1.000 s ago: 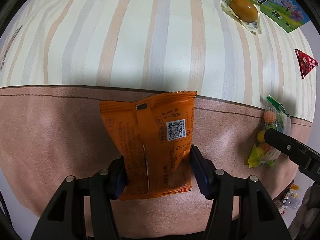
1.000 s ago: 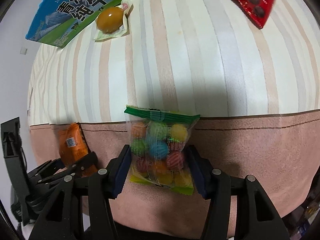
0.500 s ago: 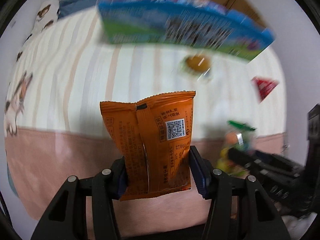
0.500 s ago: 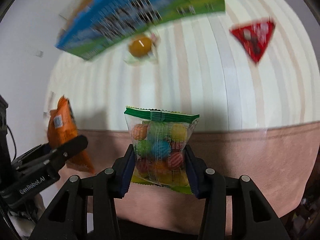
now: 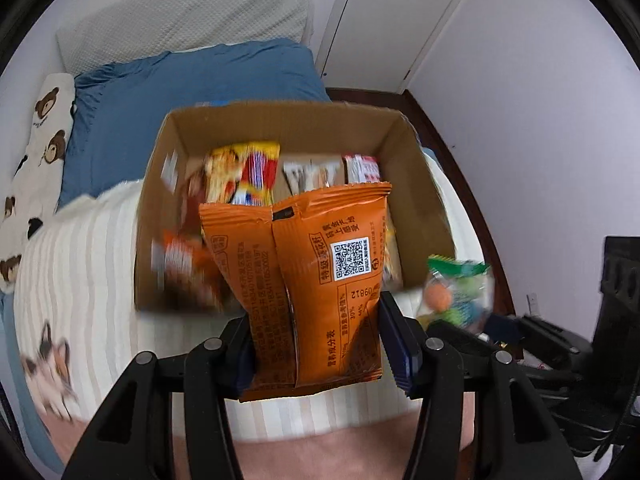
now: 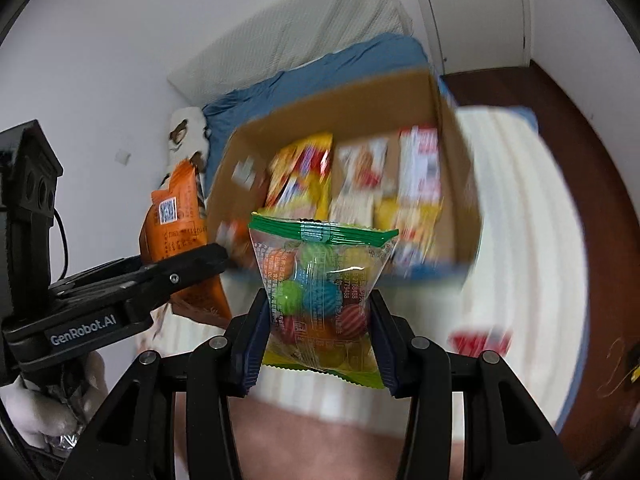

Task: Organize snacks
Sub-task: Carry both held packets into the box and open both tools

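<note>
My left gripper (image 5: 320,344) is shut on an orange snack packet (image 5: 316,280) and holds it up in front of an open cardboard box (image 5: 280,124) that stands on the striped bed. My right gripper (image 6: 318,336) is shut on a clear bag of coloured candy balls (image 6: 320,292), also raised before the box (image 6: 340,96). The box holds several upright snack packs (image 5: 244,172). The candy bag (image 5: 456,292) shows at the right of the left wrist view; the orange packet (image 6: 176,216) and the left gripper's finger (image 6: 184,268) show at the left of the right wrist view.
The striped cream bedspread (image 5: 80,248) has a pink band near me. A red triangular snack (image 6: 480,340) lies blurred on the bed at the right. A blue pillow (image 5: 192,80), a white headboard, a door and wooden floor lie beyond.
Both grippers have lifted their packets off the bed and tilted up. The views swung from the bedspread to the open box, which is now near and straight ahead.
</note>
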A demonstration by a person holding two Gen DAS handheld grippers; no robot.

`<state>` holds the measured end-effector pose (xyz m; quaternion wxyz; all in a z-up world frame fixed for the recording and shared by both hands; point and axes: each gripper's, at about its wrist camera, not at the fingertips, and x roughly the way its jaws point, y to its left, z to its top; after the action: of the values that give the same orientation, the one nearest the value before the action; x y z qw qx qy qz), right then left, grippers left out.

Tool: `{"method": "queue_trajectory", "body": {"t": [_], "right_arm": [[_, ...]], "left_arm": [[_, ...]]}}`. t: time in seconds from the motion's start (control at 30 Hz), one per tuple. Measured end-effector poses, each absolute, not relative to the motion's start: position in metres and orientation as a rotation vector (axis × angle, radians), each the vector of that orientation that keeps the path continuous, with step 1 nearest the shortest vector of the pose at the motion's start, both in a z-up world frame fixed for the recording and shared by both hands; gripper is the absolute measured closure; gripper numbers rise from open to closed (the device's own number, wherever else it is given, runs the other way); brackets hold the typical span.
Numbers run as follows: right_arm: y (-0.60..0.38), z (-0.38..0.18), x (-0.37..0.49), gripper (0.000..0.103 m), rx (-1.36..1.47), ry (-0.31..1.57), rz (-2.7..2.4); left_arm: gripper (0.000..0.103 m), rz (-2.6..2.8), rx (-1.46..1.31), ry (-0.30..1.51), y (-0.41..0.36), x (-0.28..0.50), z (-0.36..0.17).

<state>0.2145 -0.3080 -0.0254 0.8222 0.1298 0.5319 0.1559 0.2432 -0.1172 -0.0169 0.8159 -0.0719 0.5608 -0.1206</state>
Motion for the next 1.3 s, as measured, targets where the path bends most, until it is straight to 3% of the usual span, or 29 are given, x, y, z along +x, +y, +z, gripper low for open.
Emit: {"method": "queue_trajectory", "body": {"t": [0.33,0.63,0.73,0.8,0.87,1.03,1.3], "right_arm": [[-0.309,-0.043,0.369,0.054,0.165,1.21,0.222],[-0.305,-0.095,0.434,0.053,0.15,1.327,0.211],[-0.31,-0.11,0.444,0.036,0.146,1.357,0.177],[-0.317,-0.115,0.448,0.018,0.16,1.368,0.156],[-0.323,-0.118,0.448,0.016,0.186,1.375,0.169],[-0.315,-0.115,0.44,0.009,0.128,1.37,0.174],[-0.299,-0.084,0.403,0.009,0.055,1.325,0.156]], "left_arm": [[0.052,-0.251,-0.147,1.416,-0.122,0.393,-0.075],[0.051,-0.266,-0.116,1.525,-0.129,0.442,-0.113],[0.048,-0.249,-0.127,1.543,-0.128,0.45,-0.119],[0.028,-0.235,-0.125,1.541,-0.124,0.454,-0.122],[0.012,-0.223,-0.142,1.537,-0.119,0.455,-0.124],[0.012,-0.242,-0.161,1.522,-0.121,0.449,-0.119],[0.012,-0.213,-0.103,1.417,-0.125,0.42,-0.09]]}}
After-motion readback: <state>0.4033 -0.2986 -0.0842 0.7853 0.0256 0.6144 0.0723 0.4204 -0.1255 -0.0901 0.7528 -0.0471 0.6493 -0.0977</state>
